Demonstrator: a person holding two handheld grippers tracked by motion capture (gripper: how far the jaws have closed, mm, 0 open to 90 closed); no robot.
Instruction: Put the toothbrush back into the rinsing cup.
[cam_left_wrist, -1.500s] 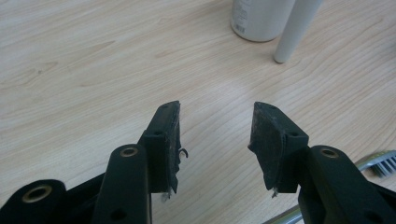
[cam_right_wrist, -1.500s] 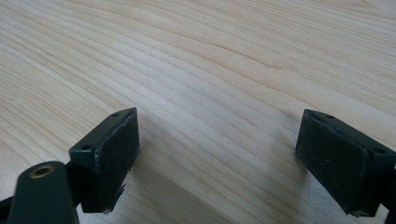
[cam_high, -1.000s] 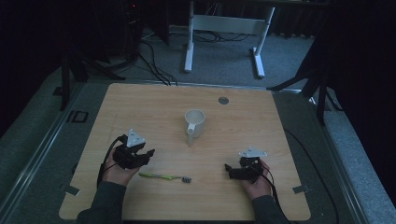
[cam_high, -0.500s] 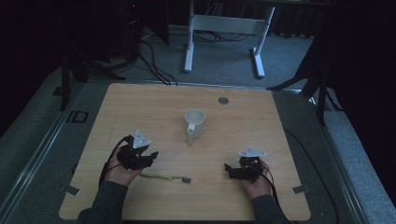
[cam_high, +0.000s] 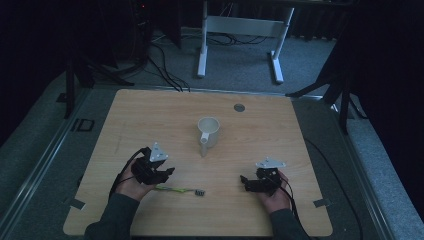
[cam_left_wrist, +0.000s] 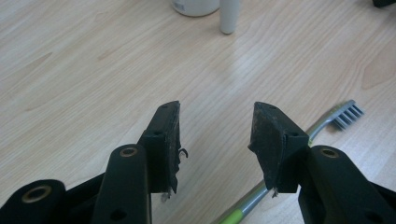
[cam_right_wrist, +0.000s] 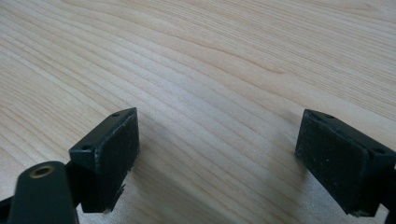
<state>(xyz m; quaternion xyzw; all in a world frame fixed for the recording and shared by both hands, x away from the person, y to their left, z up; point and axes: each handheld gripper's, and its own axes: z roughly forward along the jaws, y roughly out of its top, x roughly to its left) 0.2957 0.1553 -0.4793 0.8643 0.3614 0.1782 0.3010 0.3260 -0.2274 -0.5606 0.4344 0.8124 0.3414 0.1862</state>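
A white mug (cam_high: 208, 131) stands near the middle of the wooden table (cam_high: 150, 115), its handle toward me. A toothbrush (cam_high: 179, 189) with a green-and-grey handle and dark bristles lies flat near the front. My left gripper (cam_high: 167, 172) hovers just left of it, open, with nothing between the jaws. In the left gripper view the toothbrush (cam_left_wrist: 299, 140) runs under and past the right jaw, and the mug (cam_left_wrist: 196, 5) sits at the top edge. My right gripper (cam_high: 243, 181) rests low at the front right, open wide over bare wood (cam_right_wrist: 219, 93).
A small round grey grommet (cam_high: 239, 107) is set in the table's far side. Beyond the table stands a white desk frame (cam_high: 240, 35) on grey carpet, with cables on the floor. Tape marks (cam_high: 320, 203) sit at the table's front corners.
My left gripper has shifted slightly right, toward the toothbrush. The right gripper, mug and toothbrush have stayed put.
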